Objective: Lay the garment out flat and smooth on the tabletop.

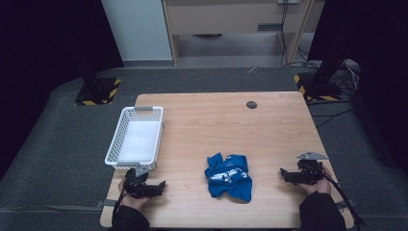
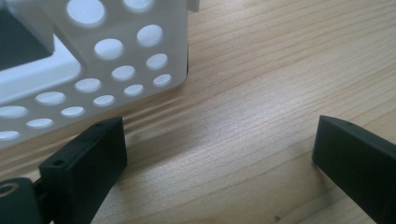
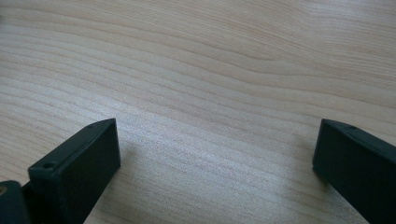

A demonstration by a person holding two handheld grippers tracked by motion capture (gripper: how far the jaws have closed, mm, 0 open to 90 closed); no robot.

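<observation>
Two grippers are resting at the near edge of the table (image 1: 202,120), a blue cloth (image 1: 229,176) between them.

The left gripper (image 1: 156,186) is sitting just beside the white basket (image 1: 136,136), its jaws spread wide over bare wood. The right gripper (image 1: 286,174) is lying well apart from the crumpled cloth, its jaws likewise wide and holding nothing.

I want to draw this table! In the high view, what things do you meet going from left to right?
White basket → left tool → crumpled blue cloth → right tool. The basket is empty, and both tools rest on the wooden table with their jaws wide apart.
</observation>
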